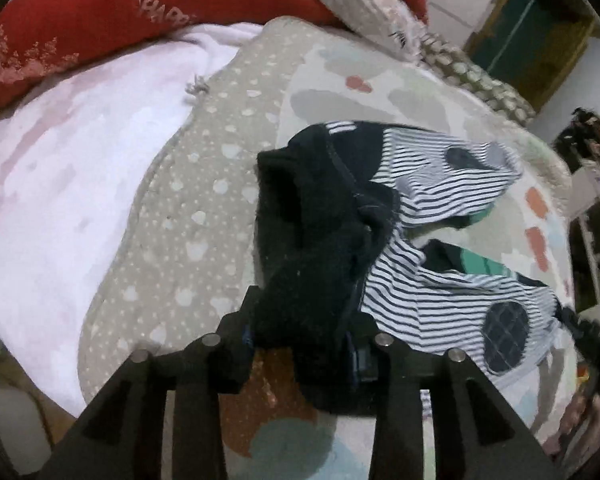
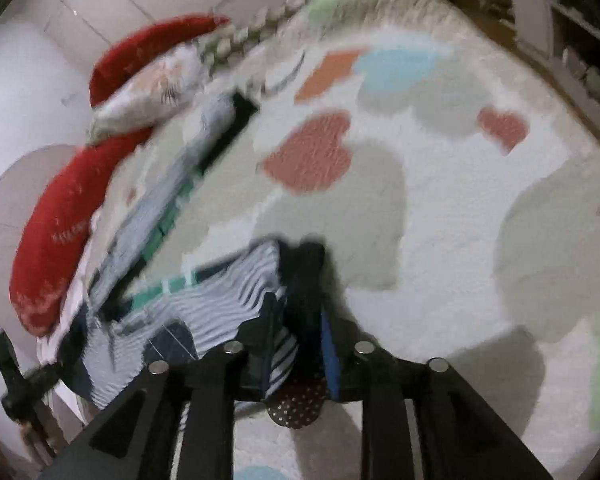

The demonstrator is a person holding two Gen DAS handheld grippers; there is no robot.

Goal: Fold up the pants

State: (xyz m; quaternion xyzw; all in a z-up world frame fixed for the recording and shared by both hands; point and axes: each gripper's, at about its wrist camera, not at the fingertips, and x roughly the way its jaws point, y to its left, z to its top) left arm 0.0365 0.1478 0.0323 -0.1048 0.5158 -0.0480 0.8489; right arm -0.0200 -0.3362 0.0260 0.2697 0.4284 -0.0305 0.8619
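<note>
The pants (image 1: 432,240) are black-and-white striped with dark round knee patches and a black fleecy lining at the waist. My left gripper (image 1: 304,344) is shut on the black waist part, and both legs trail away to the right over the rug. In the right wrist view my right gripper (image 2: 296,340) is shut on another edge of the pants (image 2: 204,304), with the striped cloth stretching off to the left. That view is blurred by motion. The pants hang lifted between the two grippers.
A white fluffy rug (image 2: 440,208) with pink hearts and grey shapes lies below. A beige dotted mat (image 1: 204,216) and a pale pink blanket (image 1: 60,184) lie at left. Red cushions (image 1: 100,16) and a patterned pillow (image 1: 360,8) lie at the far side. Dark furniture (image 1: 540,32) stands at the right.
</note>
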